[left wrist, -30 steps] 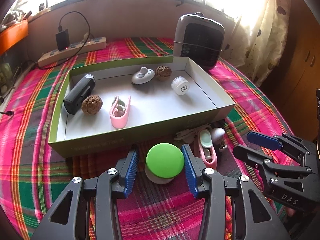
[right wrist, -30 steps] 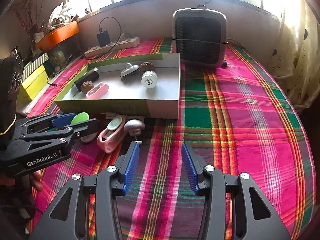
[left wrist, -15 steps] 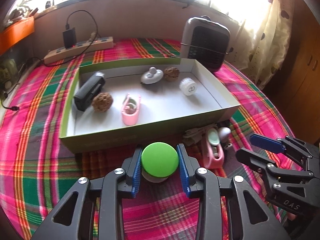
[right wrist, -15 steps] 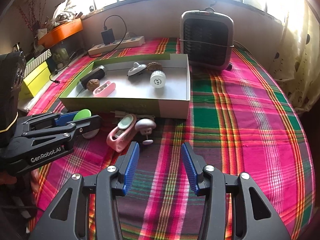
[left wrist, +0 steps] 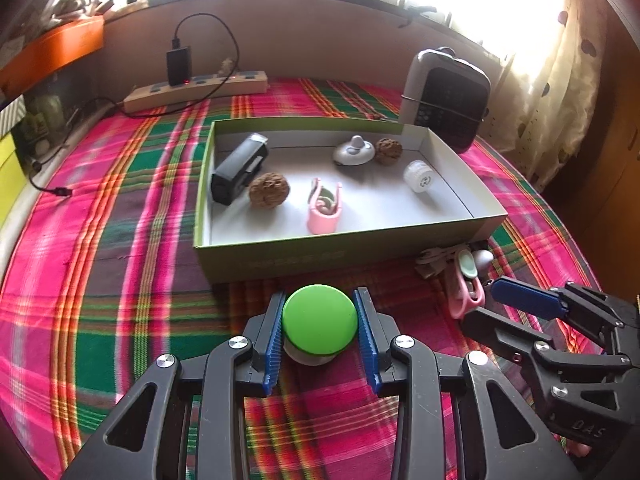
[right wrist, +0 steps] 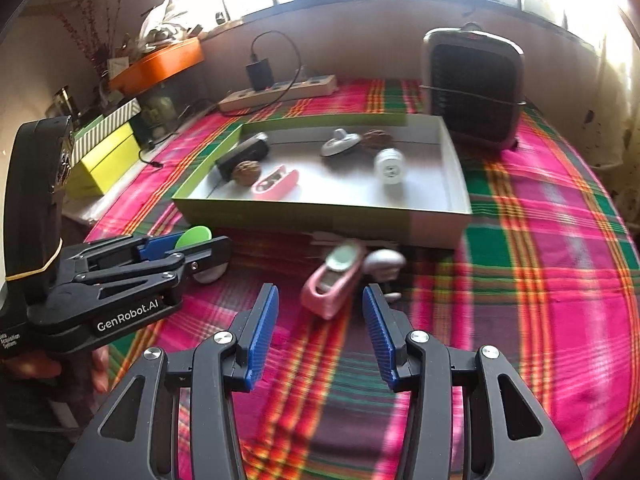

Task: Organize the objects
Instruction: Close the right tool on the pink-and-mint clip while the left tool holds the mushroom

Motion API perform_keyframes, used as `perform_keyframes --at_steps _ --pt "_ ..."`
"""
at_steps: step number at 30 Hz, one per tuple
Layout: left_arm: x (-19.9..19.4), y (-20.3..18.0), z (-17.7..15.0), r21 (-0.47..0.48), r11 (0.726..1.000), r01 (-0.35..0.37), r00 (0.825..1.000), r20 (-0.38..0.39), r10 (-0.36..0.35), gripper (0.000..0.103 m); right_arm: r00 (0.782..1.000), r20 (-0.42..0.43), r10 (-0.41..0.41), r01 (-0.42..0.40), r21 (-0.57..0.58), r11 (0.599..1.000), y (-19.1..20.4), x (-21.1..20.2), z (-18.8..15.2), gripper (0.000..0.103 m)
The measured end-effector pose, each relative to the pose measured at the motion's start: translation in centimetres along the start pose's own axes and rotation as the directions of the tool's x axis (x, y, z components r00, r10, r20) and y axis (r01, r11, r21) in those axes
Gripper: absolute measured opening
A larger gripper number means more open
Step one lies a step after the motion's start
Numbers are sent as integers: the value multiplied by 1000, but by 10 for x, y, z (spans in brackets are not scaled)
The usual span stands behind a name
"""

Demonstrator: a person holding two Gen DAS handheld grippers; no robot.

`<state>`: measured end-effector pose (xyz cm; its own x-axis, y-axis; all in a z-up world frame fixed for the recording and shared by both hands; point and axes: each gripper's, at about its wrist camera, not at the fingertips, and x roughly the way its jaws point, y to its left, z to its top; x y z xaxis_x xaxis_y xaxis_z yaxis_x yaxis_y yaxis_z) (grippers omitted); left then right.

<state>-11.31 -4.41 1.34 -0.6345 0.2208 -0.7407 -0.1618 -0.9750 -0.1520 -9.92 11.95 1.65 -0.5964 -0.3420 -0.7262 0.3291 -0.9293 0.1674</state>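
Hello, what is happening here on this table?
A person is tidying small items into a box. The left gripper is shut on a green-lidded jar in front of the box. The right gripper is open near a pink clipper lying on the cloth.

Two walnuts [left wrist: 269, 191] [left wrist: 388, 146] are counted in the one box [left wrist: 344, 254]. Two pink clippers are seen, one inside [left wrist: 324, 209] and one outside at 3 o'clock [left wrist: 464, 286]. One heater [left wrist: 446, 100] and one power strip [left wrist: 196, 89] are counted.
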Motion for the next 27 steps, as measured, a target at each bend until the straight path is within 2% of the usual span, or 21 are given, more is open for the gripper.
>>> perform_keyframes --at_steps 13,19,27 --pt "-2 11 -2 -13 1000 20 1000 4 -20 31 997 -50 -52 53 20 998 3 25 8 45" --pt "0 12 -3 -17 1000 26 1000 -2 -26 31 997 -45 -65 66 26 997 1 27 11 45" --pt "0 12 -3 -18 999 26 1000 -2 -26 32 995 -42 -94 95 8 995 0 26 10 31"
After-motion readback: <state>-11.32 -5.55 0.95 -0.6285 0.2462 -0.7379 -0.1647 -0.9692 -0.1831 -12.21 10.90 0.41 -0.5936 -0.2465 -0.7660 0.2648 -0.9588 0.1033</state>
